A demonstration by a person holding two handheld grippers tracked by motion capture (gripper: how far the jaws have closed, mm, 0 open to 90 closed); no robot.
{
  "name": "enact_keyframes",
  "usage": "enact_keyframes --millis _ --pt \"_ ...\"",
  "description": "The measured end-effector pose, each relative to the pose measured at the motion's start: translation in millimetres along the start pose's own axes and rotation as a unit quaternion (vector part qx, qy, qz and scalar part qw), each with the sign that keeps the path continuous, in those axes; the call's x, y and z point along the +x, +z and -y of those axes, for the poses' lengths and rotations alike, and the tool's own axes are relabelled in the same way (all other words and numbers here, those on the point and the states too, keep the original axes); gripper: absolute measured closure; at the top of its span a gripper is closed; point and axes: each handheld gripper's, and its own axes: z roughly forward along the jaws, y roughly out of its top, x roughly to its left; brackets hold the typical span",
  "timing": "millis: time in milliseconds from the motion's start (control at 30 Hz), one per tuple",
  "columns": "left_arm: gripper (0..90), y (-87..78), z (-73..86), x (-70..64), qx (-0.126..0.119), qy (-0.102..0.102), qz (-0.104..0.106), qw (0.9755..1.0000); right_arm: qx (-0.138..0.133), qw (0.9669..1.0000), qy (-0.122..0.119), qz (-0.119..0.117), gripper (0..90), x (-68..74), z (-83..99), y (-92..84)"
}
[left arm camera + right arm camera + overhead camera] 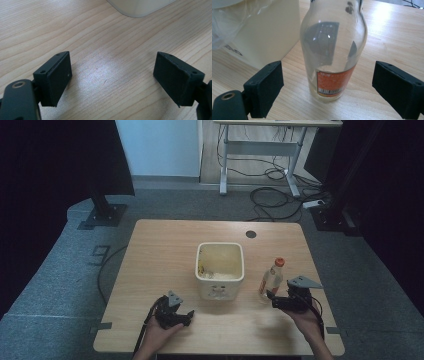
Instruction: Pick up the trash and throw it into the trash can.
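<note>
Right gripper (327, 82) held low over the bench (165, 245), jaws wide apart and gripping nothing. Between the two jaws, a clear glass bottle (333, 50) standing upright on the bench, with free space on both sides, so no pad touching the glass. Orange label low on the bottle, facing this gripper; orange cap (280, 262) seen from the high view. Just beyond the left jaw and behind the bottle, the cream wall of a square bin (269, 37), close to the bottle but apart from it. Thin plastic liner (227, 22) hanging over the bin rim.

Left gripper (112, 77) also wide open and empty, only bare wood between the jaws. Ahead of it, a little further away, the rounded lower corner of the same bin (140, 7).

From the high view: left gripper (186, 316) resting near the front edge of the bench, right gripper (271, 299) just beside the bottle (270, 279), bin (220, 292) between both grippers.
</note>
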Motion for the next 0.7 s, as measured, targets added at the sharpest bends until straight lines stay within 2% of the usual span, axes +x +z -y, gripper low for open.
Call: enact_keyframes --millis 467,700 --pt "15.2 -0.1 0.0 -0.2 0.0 -0.001 0.0 1.0 -0.013 0.9999 -0.008 0.001 13.1 0.8 -27.4 -2.8" --pt "15.2 -0.1 0.0 -0.2 0.0 -0.001 0.0 1.0 -0.016 0.9998 -0.01 -0.002 17.8 1.8 -40.9 4.3"
